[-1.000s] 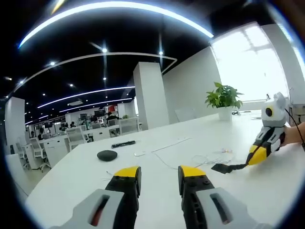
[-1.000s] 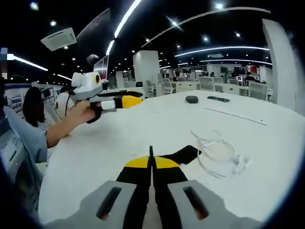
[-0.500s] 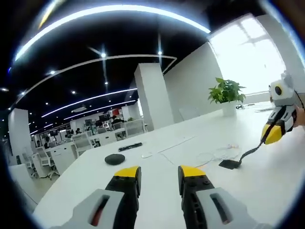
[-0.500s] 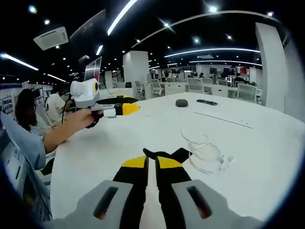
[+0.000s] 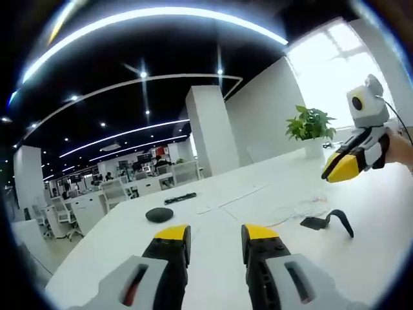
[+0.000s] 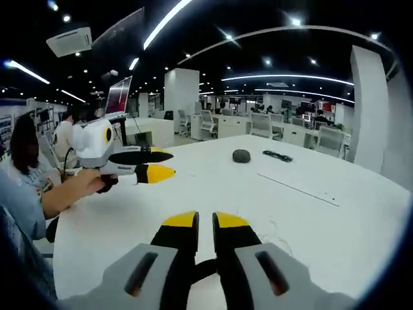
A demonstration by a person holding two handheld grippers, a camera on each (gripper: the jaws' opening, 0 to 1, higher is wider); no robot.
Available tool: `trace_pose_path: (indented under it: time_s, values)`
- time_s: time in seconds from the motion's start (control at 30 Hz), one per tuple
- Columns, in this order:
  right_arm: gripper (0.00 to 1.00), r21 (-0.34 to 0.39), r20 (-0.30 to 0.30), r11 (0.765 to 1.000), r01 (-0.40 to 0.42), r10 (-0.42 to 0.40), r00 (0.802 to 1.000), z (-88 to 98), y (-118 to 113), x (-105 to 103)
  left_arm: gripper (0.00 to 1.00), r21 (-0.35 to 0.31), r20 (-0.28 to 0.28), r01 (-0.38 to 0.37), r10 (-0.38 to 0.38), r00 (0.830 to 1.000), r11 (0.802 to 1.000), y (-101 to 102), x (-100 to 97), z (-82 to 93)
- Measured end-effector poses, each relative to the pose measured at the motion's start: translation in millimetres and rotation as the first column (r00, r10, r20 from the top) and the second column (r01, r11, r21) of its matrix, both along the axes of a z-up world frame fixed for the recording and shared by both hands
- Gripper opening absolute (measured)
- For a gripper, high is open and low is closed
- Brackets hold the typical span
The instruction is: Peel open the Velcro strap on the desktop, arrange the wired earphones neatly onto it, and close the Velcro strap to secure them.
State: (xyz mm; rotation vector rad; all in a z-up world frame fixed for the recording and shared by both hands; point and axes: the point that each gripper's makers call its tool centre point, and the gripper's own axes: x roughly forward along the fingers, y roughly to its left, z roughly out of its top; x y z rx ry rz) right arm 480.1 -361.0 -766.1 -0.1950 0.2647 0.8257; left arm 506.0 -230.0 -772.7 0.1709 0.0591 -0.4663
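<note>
The bench [image 5: 213, 245] was a big smooth white slab with a matte top, nothing glossy about it. In the left gripper view the left tool [image 5: 213, 240] came up from the bottom with two chunky jaws, black bodies on grey housings with yellow tips, sitting clearly apart with bare bench showing through the gap. Off to the right, the right tool [image 5: 337, 169] hung in the air above the bench, yellow-nosed with a white body, held by a hand [image 5: 401, 148] at the edge.

The one Velcro strap [image 5: 326, 219] was a flat black band lying on the bench below that right tool, one end flat and the other end curled up into a little arch. Just beside it, toward the far side, lay the earphones [image 5: 298, 210]: thin pale cable in a loose tangle, pretty hard to make out against the white.

In the right gripper view the right tool [image 6: 205, 221] had its two yellow-tipped jaws slightly apart with nothing between them; a dark curved bit showed low between the jaw bodies, can't tell what that was. The left tool [image 6: 150, 165] came in from the left, jaws spread.

Further back sat one round dark puck [image 5: 159, 214], one long flat black bar [image 5: 181, 197], and one potted plant [image 5: 311, 129] with leafy green foliage by the window.
</note>
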Motion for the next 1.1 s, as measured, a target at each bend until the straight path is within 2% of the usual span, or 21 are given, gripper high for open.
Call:
trace_pose_path:
  time_s: [0.23, 0.37, 0.5, 0.6, 0.73, 1.1]
  values:
    - [0.11, -0.076, 0.033, 0.997, 0.034, -0.032, 0.999, -12.8, 15.1, 47.9, 0.35, -0.027, -0.010, -0.001, 0.001, 1.000, 1.000, 0.7, 0.6, 0.8]
    - [0.11, -0.117, 0.082, 0.990, 0.074, -0.065, 0.994, -16.2, 20.2, 78.5, 0.35, -0.025, -0.005, 0.002, -0.002, 1.000, 1.000, -1.1, -0.1, 1.5]
    - [0.11, -0.123, 0.064, 0.989, 0.086, -0.079, 0.995, -25.4, 28.4, 102.8, 0.35, -0.018, 0.007, -0.005, 0.005, 1.000, 1.000, -0.4, -0.7, 3.5]
    - [0.12, -0.112, 0.042, 0.990, 0.087, -0.083, 0.996, -32.8, 36.6, 114.5, 0.35, -0.024, 0.004, -0.009, 0.009, 1.000, 1.000, 0.5, -0.6, 3.1]
    - [0.13, -0.137, 0.048, 0.986, 0.096, -0.090, 0.995, -42.2, 43.4, 128.2, 0.35, -0.025, -0.002, -0.011, 0.011, 1.000, 1.000, 0.2, -0.6, 1.2]
    - [0.14, -0.144, 0.042, 0.981, 0.132, -0.127, 0.991, -55.6, 46.6, 157.3, 0.35, -0.027, -0.012, -0.002, 0.002, 1.000, 1.000, -3.8, -2.7, -1.5]
